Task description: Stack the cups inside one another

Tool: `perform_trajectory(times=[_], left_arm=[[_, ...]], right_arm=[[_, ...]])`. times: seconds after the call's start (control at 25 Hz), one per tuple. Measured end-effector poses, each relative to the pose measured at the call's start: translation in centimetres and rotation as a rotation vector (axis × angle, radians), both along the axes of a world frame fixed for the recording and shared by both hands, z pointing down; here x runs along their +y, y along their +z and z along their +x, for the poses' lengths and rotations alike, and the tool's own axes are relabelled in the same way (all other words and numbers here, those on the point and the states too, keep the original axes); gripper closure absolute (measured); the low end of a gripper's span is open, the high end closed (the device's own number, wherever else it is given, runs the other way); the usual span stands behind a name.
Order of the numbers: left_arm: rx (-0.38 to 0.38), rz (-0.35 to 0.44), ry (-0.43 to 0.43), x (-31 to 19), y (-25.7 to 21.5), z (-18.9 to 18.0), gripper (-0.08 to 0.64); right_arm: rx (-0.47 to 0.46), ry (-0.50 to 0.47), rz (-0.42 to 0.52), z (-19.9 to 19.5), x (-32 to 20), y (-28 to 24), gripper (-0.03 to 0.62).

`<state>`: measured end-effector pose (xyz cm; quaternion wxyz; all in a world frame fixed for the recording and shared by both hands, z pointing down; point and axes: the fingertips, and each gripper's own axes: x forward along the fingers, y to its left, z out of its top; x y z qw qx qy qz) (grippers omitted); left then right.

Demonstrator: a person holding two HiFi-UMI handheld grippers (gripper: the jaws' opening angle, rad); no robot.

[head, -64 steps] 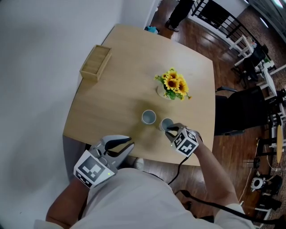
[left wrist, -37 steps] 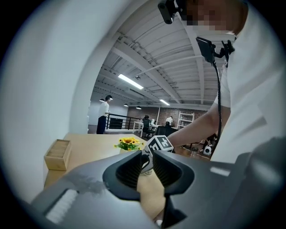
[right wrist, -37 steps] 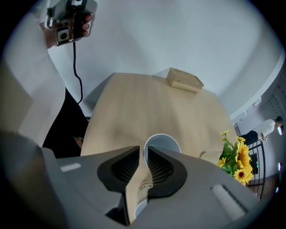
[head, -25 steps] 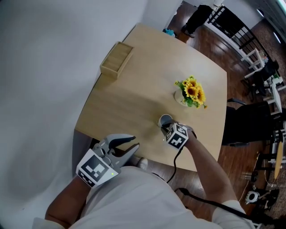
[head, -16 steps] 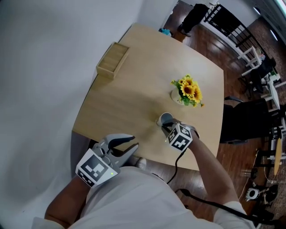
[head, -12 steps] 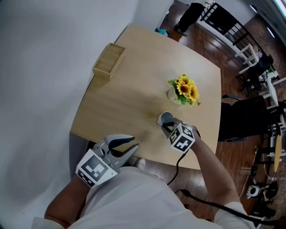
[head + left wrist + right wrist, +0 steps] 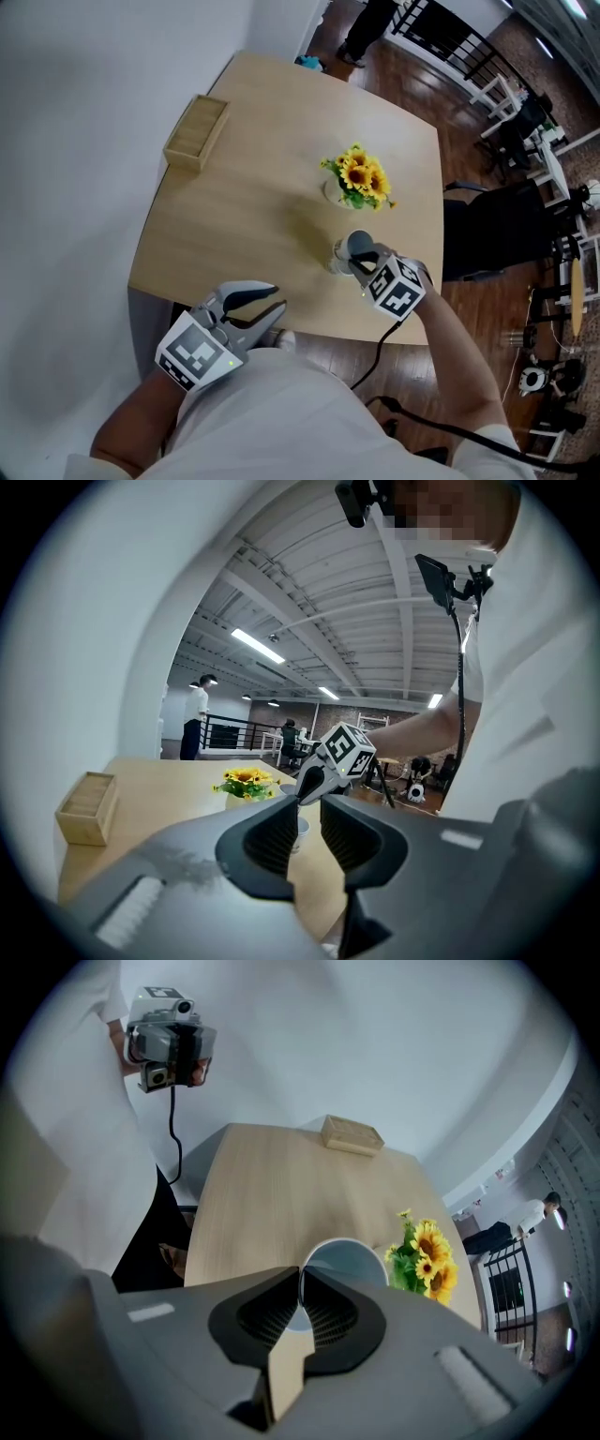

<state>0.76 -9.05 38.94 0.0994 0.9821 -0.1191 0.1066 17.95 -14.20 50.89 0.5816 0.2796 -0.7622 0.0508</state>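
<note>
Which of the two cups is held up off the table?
The cup pinched at its rim by the right gripper hangs in the air; the other cup stands on the table.

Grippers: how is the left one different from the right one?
The right gripper is shut on the cup; the left gripper has its fingers apart, empty. The right gripper is over the table near the sunflowers; the left gripper is at the table's near edge. Both carry marker cubes.

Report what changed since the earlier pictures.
The right gripper, shut on the rim of one cup, has raised it off the table, above the other cup. Earlier both stood side by side. The left gripper stays open and empty; sunflowers and wooden box are unmoved.
</note>
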Motion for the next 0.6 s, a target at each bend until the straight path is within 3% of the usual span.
perform_trajectory(times=[0.24, 0.6], left_arm=[[-0.001, 0.003, 0.007, 0.2, -0.1, 0.9, 0.474], [-0.011, -0.008, -0.022, 0.3, 0.5, 0.6, 0.476]], right_arm=[[0.019, 0.017, -0.024, 1.9, 1.1, 0.9, 0.568], [0.038, -0.016, -0.076, 1.7, 2.1, 3.2, 0.568]])
